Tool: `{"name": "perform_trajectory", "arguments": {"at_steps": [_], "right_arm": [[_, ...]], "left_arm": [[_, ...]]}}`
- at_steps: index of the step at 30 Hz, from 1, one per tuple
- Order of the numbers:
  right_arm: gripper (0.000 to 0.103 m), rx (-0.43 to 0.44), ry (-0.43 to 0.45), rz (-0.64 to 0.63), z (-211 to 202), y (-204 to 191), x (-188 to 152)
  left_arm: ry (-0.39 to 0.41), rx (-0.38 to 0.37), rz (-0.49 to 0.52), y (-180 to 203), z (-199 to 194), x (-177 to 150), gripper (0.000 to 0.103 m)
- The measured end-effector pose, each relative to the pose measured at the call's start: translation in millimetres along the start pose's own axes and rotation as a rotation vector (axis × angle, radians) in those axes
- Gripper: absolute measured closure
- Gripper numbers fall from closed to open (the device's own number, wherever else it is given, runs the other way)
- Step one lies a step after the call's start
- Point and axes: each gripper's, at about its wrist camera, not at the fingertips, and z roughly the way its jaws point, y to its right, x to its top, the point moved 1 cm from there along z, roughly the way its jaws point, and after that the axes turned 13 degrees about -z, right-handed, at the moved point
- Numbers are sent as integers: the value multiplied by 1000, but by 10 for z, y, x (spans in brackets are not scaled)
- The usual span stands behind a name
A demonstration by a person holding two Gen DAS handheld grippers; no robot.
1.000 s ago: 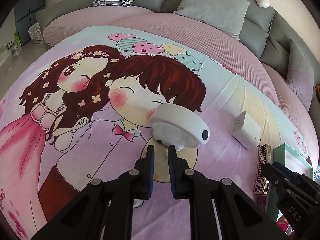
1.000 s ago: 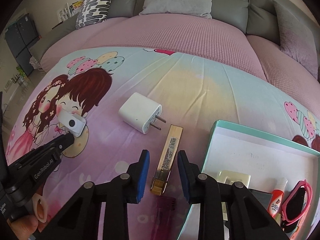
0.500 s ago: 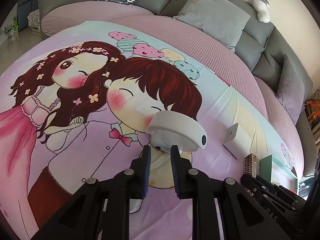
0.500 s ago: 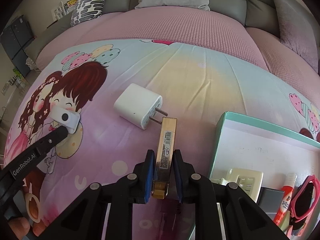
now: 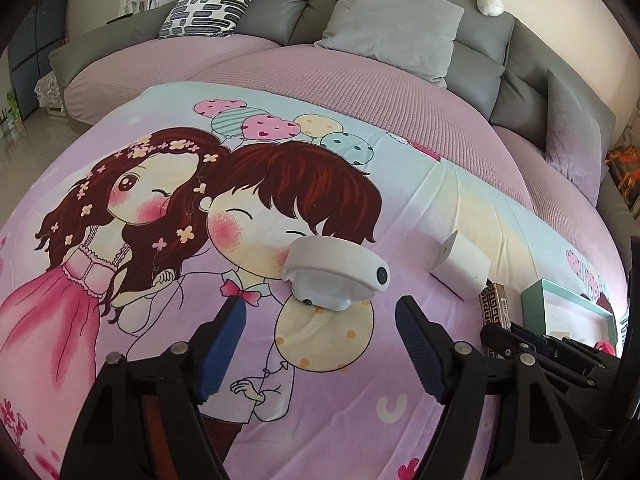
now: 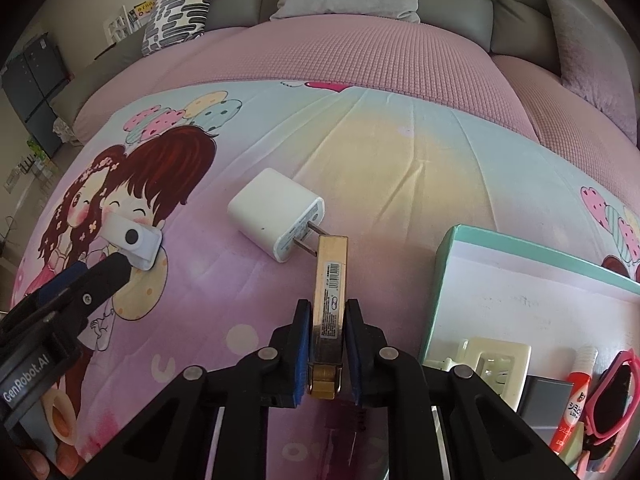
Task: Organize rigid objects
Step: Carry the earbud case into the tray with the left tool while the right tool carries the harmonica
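My left gripper (image 5: 320,320) is open, its jaws wide apart just short of a white camera-like device (image 5: 334,270) that lies on the cartoon blanket (image 5: 120,320). That device also shows in the right wrist view (image 6: 132,242). My right gripper (image 6: 327,320) is shut on a long gold box (image 6: 330,296) with a barcode label. The box's far end touches the prongs of a white plug adapter (image 6: 276,214). The adapter (image 5: 460,266) and the gold box (image 5: 496,306) also show at the right of the left wrist view.
A teal-rimmed box (image 6: 448,264) at the right holds a cream wall socket (image 6: 496,364), a glue stick (image 6: 576,392), pink sunglasses (image 6: 612,404) and a grey item. A grey sofa with cushions (image 5: 392,28) rings the pink mattress (image 6: 360,56) behind.
My left gripper opened wide from nearly shut and drew back a little from the white device. My right gripper closed on the gold box and now holds it.
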Motion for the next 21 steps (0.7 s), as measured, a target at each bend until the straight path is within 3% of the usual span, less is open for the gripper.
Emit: {"name": "perform_trajectory", "arguments": {"at_steps": [10, 16, 19, 21], "right_arm": [[86, 30, 13, 24, -32, 26, -19], [86, 34, 14, 28, -37, 37, -27], [86, 37, 15, 29, -39, 35, -27], [86, 40, 17, 31, -43, 32, -34]], "left_arm": [[97, 28, 61, 105, 79, 34, 21], [88, 65, 104, 153, 220, -5, 22], [93, 71, 110, 151, 238, -13, 41], [101, 69, 109, 147, 229, -12, 42]]}}
